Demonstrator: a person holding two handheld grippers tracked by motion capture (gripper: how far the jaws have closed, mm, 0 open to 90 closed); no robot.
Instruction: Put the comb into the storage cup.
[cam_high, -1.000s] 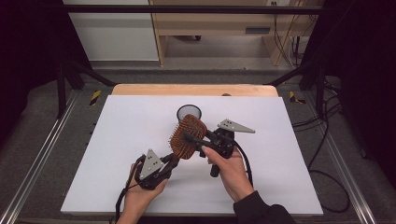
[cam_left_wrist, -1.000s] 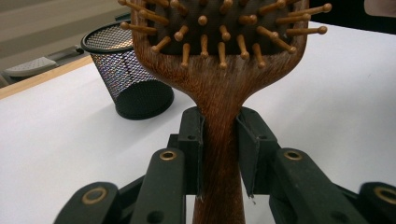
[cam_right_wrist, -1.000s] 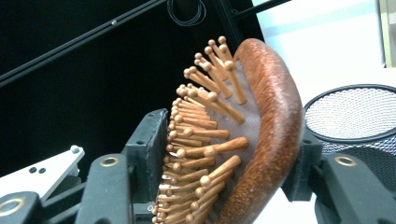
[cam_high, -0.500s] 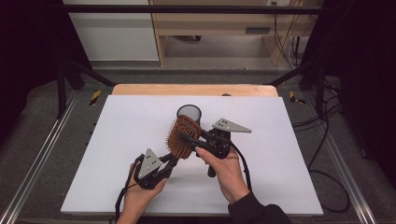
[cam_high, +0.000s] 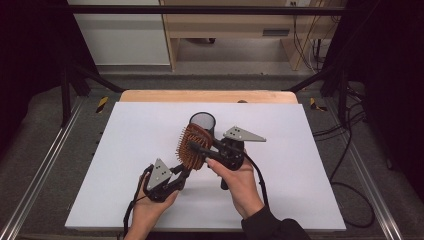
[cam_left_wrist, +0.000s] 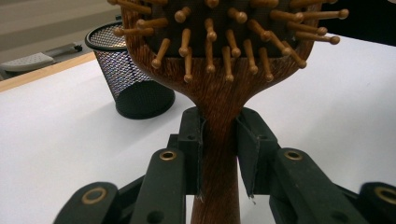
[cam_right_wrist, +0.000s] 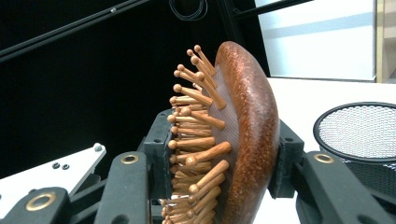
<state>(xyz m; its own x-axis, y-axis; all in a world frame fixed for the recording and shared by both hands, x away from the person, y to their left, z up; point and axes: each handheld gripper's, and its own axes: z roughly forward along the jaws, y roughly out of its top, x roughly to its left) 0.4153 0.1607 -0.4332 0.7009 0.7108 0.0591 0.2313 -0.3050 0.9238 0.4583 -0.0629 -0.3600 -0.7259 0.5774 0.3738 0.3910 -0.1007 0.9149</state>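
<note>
A: Where does the brown wooden paddle hairbrush with its peg bristles sit right now?

B: It is lifted off the white bench, held between both tools above the middle of the board. In the high view its head tilts up and away from the person, with the handle running down toward the left gripper.

A: How is that left gripper holding it?

B: Its jaws pinch the narrow neck of the handle, just below where the head widens. In the left gripper view the two black pads press flat on either side of the wood, and the bristles face the camera above them.

A: And the right gripper?

B: The right gripper comes in from the right and grips the head itself. Its jaws have just been closing, with the head between them. In the right gripper view one pad bears on the tips of the wooden pegs and the other presses on the smooth rounded back of the hairbrush, so the head is clamped across its thickness.

A: Anything else close by?

B: A black wire-mesh cup stands upright on the bench just behind the brush head. In the left gripper view that cup is to the left of the handle, apart from it. In the right gripper view its rim appears at the right, beyond the brush. A pale wooden board edge runs along the far side of the bench.
</note>
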